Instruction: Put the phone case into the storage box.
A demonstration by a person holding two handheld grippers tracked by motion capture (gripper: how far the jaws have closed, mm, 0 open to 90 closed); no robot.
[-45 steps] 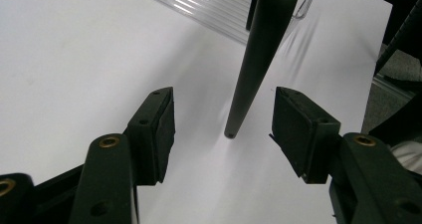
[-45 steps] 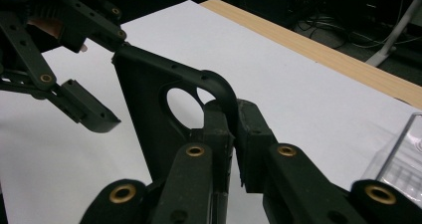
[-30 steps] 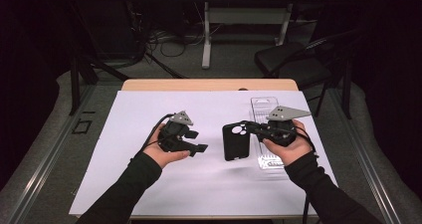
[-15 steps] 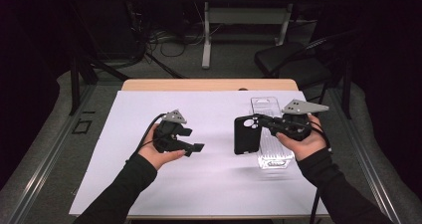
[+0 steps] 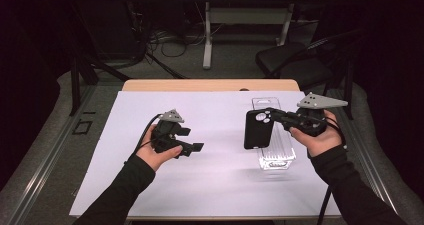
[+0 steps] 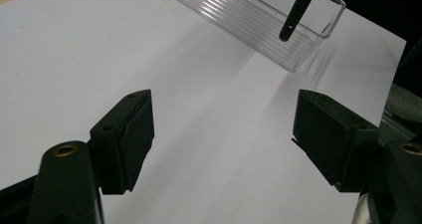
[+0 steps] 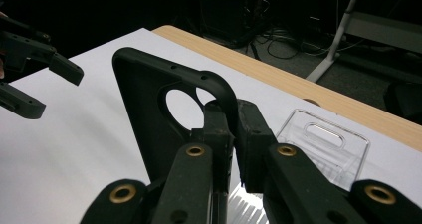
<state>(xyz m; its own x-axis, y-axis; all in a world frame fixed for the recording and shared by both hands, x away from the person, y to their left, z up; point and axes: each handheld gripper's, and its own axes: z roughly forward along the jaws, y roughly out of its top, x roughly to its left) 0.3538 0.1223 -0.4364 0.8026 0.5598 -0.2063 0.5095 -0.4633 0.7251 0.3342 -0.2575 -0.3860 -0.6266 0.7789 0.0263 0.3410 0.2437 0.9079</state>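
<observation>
The right hand-held gripper is clamped on the rim of a black phone case, jaws pinched near the camera cutout, and the case hangs upright off the surface, just beside and above the clear plastic packaging tray that lies on the white sheet. In the right gripper view the pads bite the case's edge right at the round opening, with the tray's hang-tab end visible past them. Over on the other side, the left hand-held gripper hovers low over the sheet, well apart from the case; its jaws have just been opening and now stand wide with nothing between them, bare white surface showing through the gap in the left gripper view, the tray farther off. So the step in hand looks like a lift-and-present: the case is out of its tray and held up in the air, one gripper carrying, the other readying itself. The next move, as I read it, calls for the left gripper to come across and take the free lower edge of the case, squarely on the rim rather than the thin back, while the right keeps its pinch steady; a loose bite on that slim edge could let the case twist or drop onto the tray.
</observation>
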